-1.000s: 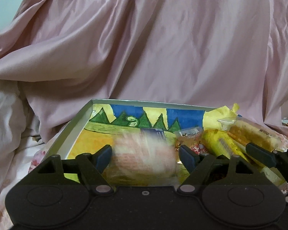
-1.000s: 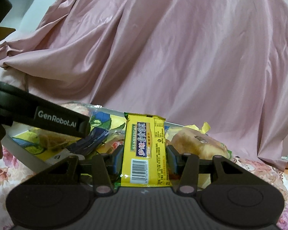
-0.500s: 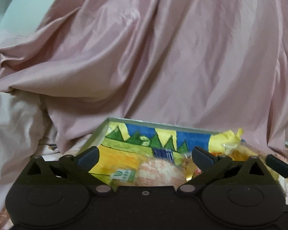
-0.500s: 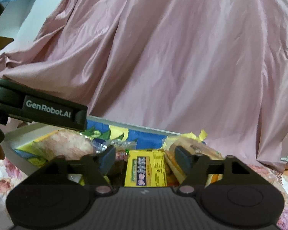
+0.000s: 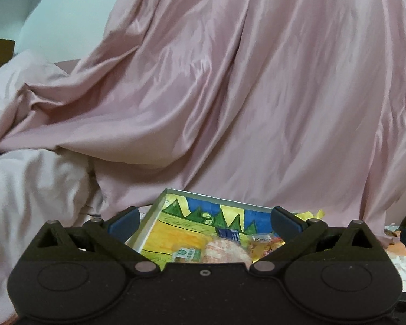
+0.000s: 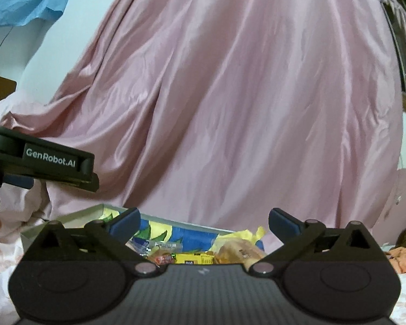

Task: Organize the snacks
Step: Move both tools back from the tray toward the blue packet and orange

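My left gripper (image 5: 204, 220) and right gripper (image 6: 204, 220) both hang spread wide, holding nothing, above a shallow tray (image 5: 149, 220) painted blue, green and yellow. 2 snacks lie inside it: a pink round packet (image 5: 224, 252) and a yellow bar (image 6: 193, 258). Pink satin cloth (image 5: 243, 94) is draped behind the tray.

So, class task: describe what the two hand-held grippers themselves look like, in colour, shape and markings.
The left gripper has a smooth matte black body with two round discs, silver pivot pins and dark blue finger pads. The right gripper looks the same, but its body is ribbed. From the right view, the left one's side reads "GenRobot.AI" in white.
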`<state>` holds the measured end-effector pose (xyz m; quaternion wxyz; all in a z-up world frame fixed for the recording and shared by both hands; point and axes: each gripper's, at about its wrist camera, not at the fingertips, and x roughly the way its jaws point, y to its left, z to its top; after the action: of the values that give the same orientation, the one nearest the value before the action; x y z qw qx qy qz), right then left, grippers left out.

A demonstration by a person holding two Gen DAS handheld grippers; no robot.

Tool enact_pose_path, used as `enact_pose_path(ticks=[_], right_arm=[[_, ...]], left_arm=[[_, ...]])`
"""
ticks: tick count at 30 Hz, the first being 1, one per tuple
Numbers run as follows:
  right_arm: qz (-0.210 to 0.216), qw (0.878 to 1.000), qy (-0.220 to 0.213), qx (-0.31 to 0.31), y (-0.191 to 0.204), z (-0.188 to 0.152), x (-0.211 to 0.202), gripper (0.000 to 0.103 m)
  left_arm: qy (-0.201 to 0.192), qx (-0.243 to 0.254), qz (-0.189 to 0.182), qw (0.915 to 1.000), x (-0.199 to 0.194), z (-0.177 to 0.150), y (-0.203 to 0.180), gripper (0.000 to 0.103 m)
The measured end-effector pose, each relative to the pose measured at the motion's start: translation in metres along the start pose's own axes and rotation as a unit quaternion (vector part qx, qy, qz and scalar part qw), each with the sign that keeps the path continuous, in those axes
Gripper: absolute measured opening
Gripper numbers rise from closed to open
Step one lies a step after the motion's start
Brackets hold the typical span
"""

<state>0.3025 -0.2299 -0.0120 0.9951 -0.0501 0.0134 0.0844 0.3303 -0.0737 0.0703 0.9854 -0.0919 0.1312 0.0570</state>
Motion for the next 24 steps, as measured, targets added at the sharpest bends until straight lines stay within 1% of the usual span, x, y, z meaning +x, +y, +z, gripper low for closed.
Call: enact_pose_path(ticks=[3,7,11,16,20,24], right_arm=[[-0.001,1.0,-0.008,0.006,0.001,0.008,-0.018,0.103],[-0.005,1.0,-0.018,-0.003,0.005,0.017,-0.041,0.103],[-0.008,1.0,-0.018,0.0,0.008,0.02,-0.066,0.103],[-0.012,1.0,-0.004,-0.02,0.017,0.015,-0.099,0.103],[-0.026,0.998,0.012,-0.061,0.034,0.008,-0.12,0.103],[-0.022,0.996,0.026,-0.088,0.049,0.0,-0.139,0.103]], left_arm=[[-0.003,0.001,-0.002,1.0,-0.018,0.001,0.003,0.102],[-0.005,0.003,-0.004,1.0,-0.043,0.0,0.011,0.102],[-0.004,-0.003,-0.005,1.0,-0.067,-0.006,0.024,0.102],[0.003,-0.005,-0.008,0.9999,-0.093,-0.019,0.043,0.102],[0.014,0.005,-0.01,0.9998,-0.108,-0.032,0.057,0.102],[0.03,0.01,-0.017,0.9993,-0.119,-0.046,0.071,0.102]])
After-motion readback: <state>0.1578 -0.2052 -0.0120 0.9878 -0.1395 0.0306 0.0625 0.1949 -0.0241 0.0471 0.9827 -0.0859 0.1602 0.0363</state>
